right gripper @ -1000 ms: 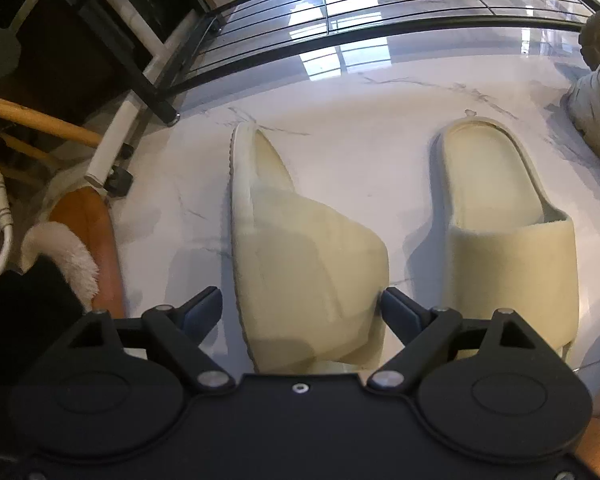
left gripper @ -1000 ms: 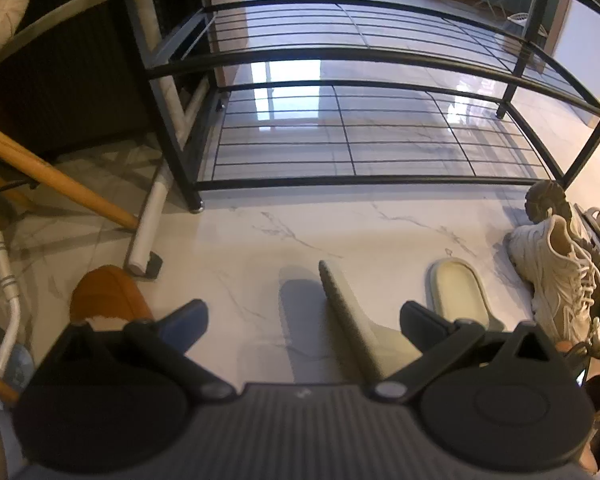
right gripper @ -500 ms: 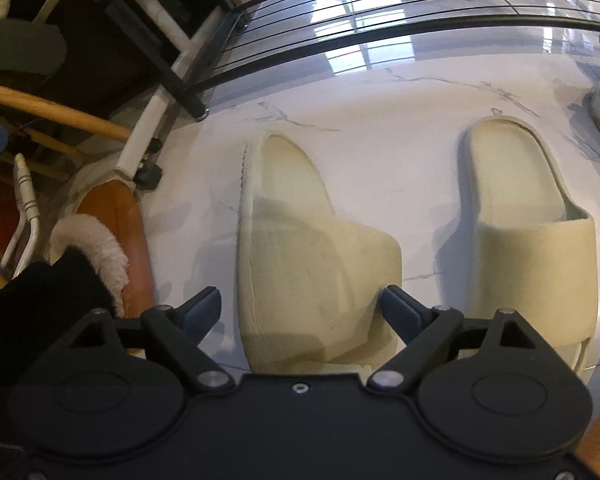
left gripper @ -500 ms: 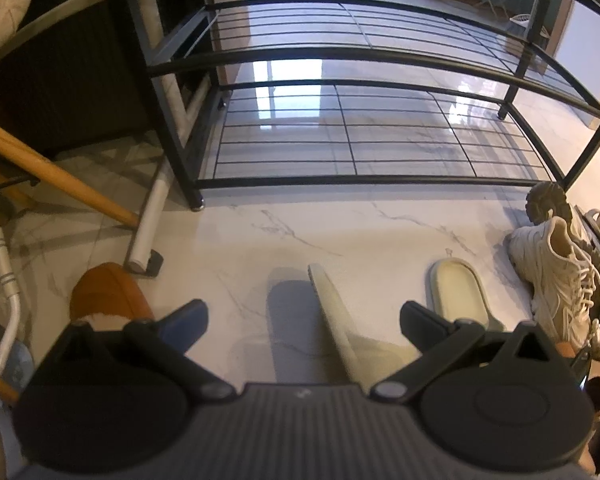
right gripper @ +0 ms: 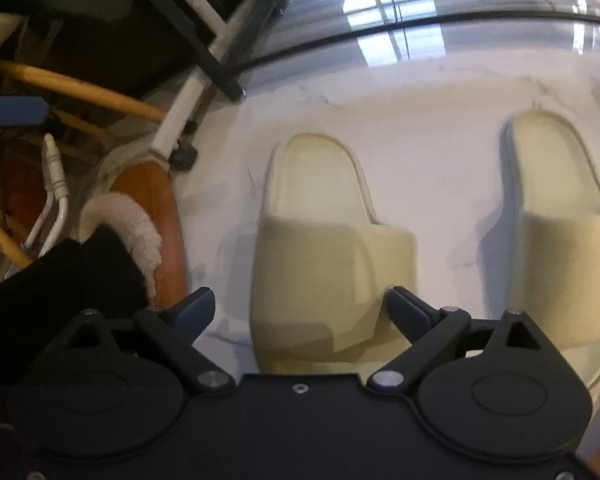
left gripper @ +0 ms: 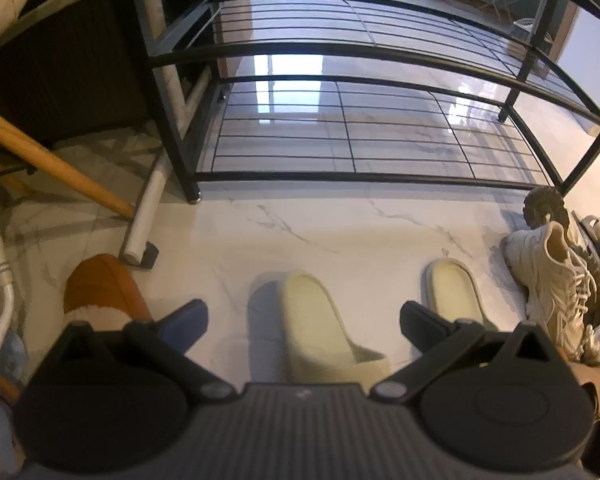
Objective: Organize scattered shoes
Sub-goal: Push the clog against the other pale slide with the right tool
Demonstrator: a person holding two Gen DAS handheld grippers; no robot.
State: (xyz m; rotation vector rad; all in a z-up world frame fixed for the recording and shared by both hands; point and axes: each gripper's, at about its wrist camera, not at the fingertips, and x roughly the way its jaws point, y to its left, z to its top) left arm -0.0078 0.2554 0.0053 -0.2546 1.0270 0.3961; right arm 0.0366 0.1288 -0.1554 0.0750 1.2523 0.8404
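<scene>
Two pale yellow-green slide slippers lie on the white marble floor in front of a black metal shoe rack (left gripper: 340,128). The left slipper (right gripper: 324,248) lies flat, sole down, straight ahead of my right gripper (right gripper: 300,308), whose jaws are open and stand on either side of its strap without holding it. The right slipper (right gripper: 560,232) lies flat beside it. My left gripper (left gripper: 300,320) is open and empty, raised above the floor; the left slipper (left gripper: 320,320) and right slipper (left gripper: 454,292) show beyond it.
A brown fur-lined slipper (right gripper: 148,216) lies at the left. A cream sneaker (left gripper: 552,280) and dark shoes are piled at the right by the rack's leg. A wooden pole (left gripper: 52,164) and white tube (left gripper: 148,200) lean at the left.
The left slipper was tilted up on its edge and has come down flat on the floor. The right gripper has pulled back slightly, with motion blur.
</scene>
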